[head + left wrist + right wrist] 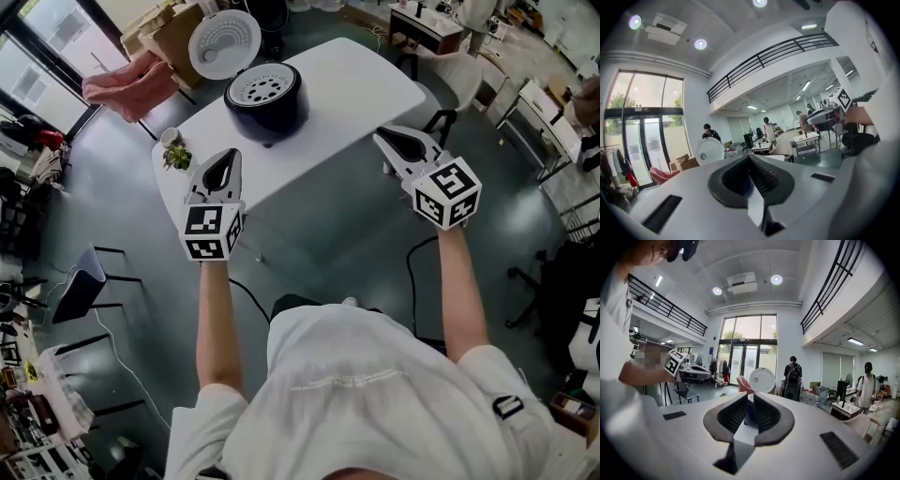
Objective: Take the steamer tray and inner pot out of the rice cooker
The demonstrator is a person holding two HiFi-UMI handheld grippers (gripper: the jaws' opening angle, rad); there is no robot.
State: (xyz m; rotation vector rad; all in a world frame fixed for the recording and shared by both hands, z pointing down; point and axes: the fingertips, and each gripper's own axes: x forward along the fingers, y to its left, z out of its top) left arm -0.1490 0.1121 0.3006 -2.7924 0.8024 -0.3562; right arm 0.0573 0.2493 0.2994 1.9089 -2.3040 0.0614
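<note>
Your left gripper (pixel 227 157) and right gripper (pixel 384 139) hover before the tabletop (pixel 361 80), fingers closed, empty; nothing lifted yet; next, open them and reach the steamer tray (pixel 262 89) in the far rice cooker (pixel 269 112).

Here's the cooker (pixel 265 101), a round dark body standing upright toward the far-left part of the white table (pixel 361 77). Its white lid (pixel 225 42) is swung right open and stands up behind it, ribbed inner face showing. The tray (pixel 262 89), white and full of holes, sits level in the cooker's mouth. It covers the pot, which can't be seen.
</note>
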